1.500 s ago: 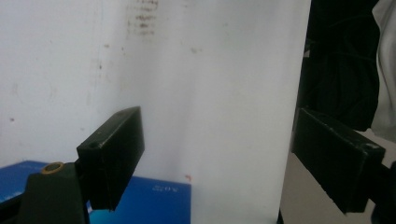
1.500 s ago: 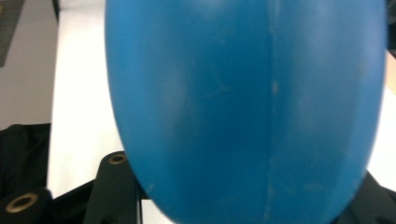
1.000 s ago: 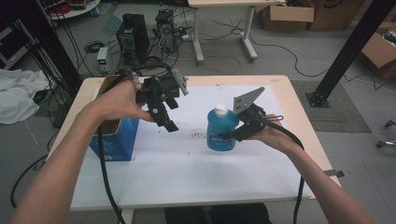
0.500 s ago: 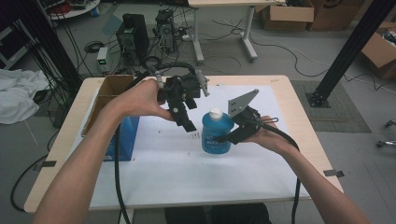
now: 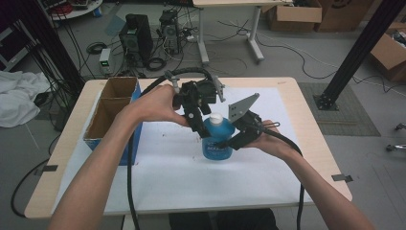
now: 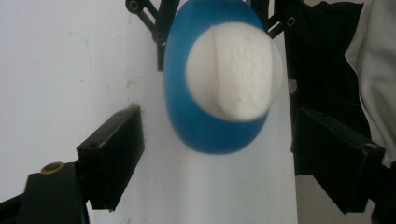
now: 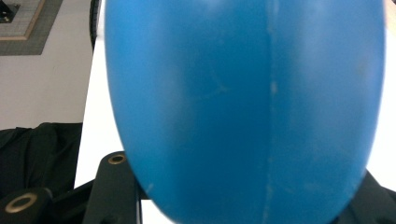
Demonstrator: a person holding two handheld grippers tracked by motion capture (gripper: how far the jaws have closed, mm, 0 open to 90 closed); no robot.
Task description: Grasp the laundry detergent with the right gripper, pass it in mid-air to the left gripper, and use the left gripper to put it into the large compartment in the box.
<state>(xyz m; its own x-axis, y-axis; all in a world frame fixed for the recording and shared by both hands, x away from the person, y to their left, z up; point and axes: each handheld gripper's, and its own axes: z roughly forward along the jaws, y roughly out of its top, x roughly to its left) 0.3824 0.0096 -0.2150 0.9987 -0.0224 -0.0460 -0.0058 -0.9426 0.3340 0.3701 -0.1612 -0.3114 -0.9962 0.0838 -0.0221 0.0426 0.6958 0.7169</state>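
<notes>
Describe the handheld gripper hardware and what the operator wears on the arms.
Both grippers are black, with linkage arms and blocky black jaw pads; brass-coloured fasteners show at the joints. The left gripper and the right gripper each trail a thick black cable. The right one carries a grey three-cornered plate on top. Forearms are bare, no sleeves or gloves visible.

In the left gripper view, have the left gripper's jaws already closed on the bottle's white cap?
No: the left gripper stands open, its jaws apart on either side of the white cap of the blue bottle, touching neither.
</notes>
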